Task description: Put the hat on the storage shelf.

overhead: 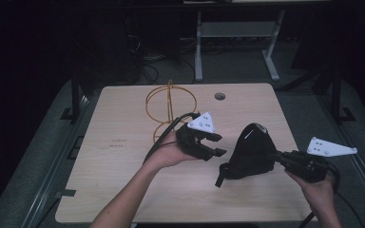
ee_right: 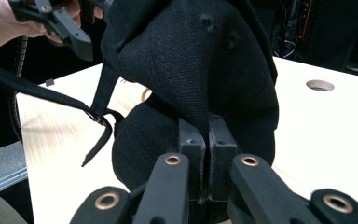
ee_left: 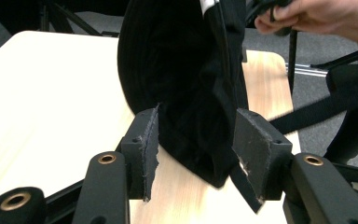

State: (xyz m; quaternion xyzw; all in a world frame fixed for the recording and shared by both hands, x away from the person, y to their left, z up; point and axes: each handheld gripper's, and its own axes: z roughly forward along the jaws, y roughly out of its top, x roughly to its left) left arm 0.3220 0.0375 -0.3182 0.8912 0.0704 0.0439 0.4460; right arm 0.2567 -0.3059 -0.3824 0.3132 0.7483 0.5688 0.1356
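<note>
1. Right gripper view first: the right hand-held gripper [ee_right: 207, 140] has its jaws pressed together on a fold of the black cap [ee_right: 200, 70], pinching the cloth right at the fingertips.
2. Over on the high view, that gripper [overhead: 278, 156] holds the cap [overhead: 252, 152] up on edge, its lower rim on or just above the desk [overhead: 123, 142]; I cannot tell if it touches.
3. Left hand-held gripper [ee_left: 198, 149] now: jaws spread wide, one worn pad on each side of the cap's lower edge, not yet closed on it.
4. Handling call: this looks light and soft. Woven canvas, stitched seams, small eyelets near the crown. It sags where unsupported, so expect it to fold, not slide.
5. Best hold, I'd say: a seam or the rim, where the cloth is doubled and stiffer.
6. Beside the left gripper, a thin strap [ee_right: 98, 116] with a small buckle dangles loose; it could snag.
7. Beyond the left gripper, a wire stand [overhead: 170, 107] of orange hoops sits on the pale wood-grain desk.
</note>
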